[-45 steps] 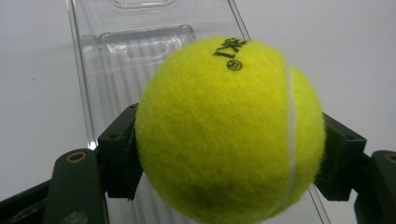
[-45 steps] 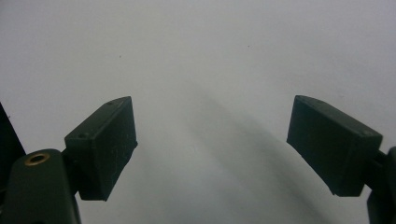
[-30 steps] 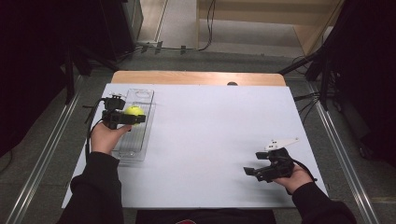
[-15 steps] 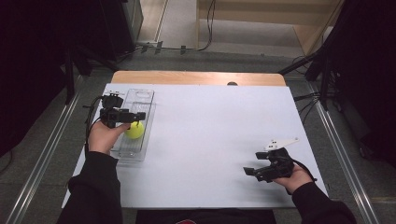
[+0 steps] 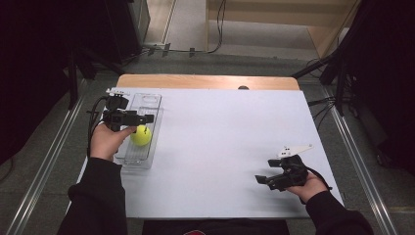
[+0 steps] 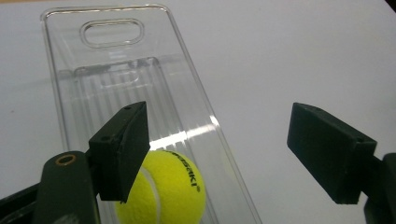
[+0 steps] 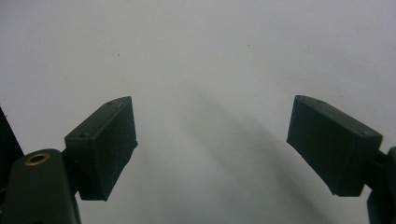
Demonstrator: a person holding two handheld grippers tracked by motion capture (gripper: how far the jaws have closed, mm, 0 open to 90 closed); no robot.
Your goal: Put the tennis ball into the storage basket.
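Observation:
A yellow-green tennis ball (image 5: 141, 135) lies in a clear plastic tray (image 5: 148, 99) at the table's left side. My left gripper (image 5: 147, 118) hovers just above the ball. Its jaws have just been opening and now stand open, nothing between them. In the left gripper view the ball (image 6: 163, 191) rests on the ribbed floor of the tray (image 6: 116, 32), below and behind the left jaw of that gripper (image 6: 215, 135). My right gripper (image 5: 262, 180) sits low over the white table at the near right, open and empty (image 7: 212, 140).
The white tabletop (image 5: 220, 132) stretches between the two hands. A wooden strip (image 5: 205, 81) runs along its far edge, with a small dark object (image 5: 243, 87) on it. Metal rails flank the table on both sides.
My left gripper let go of the ball, which dropped into the tray nearer the person. The gripper rose a little above it. The right hand stayed still.

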